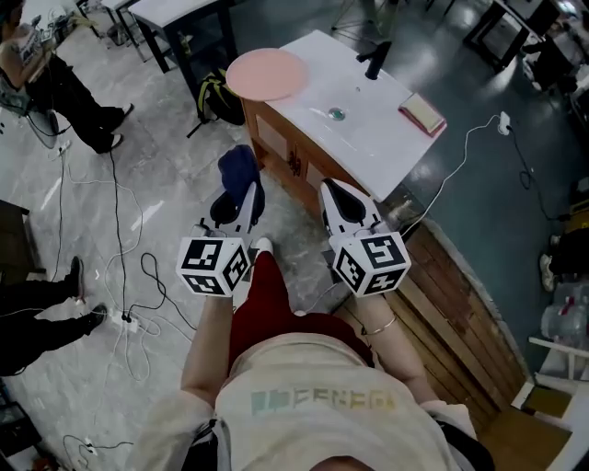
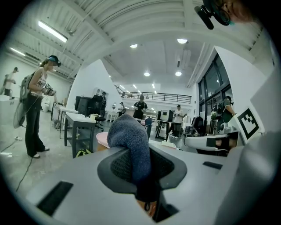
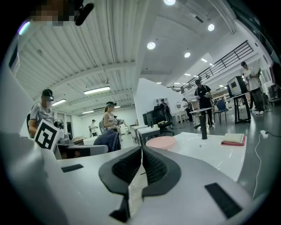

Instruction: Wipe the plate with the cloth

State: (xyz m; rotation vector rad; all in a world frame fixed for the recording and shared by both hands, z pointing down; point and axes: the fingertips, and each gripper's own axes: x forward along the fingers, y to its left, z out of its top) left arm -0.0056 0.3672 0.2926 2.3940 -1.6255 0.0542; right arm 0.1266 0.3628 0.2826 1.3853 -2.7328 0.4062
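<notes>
A pink plate (image 1: 266, 74) lies on the left end of a white counter top (image 1: 368, 120), its edge over the corner. It shows small in the right gripper view as the plate (image 3: 160, 142) and just past the cloth in the left gripper view (image 2: 102, 139). My left gripper (image 1: 241, 191) is shut on a dark blue cloth (image 1: 237, 167), which bulges up between the jaws as the cloth (image 2: 128, 138). My right gripper (image 1: 342, 201) is shut with nothing in it (image 3: 141, 165). Both are held well short of the counter, above the floor.
On the counter sit a black faucet (image 1: 375, 61), a drain (image 1: 337, 114) and a pink sponge (image 1: 421, 113). The wooden cabinet (image 1: 294, 161) stands below. Cables (image 1: 120, 276) run over the floor. People stand at the left (image 1: 64, 87); dark tables (image 1: 184, 23) are behind.
</notes>
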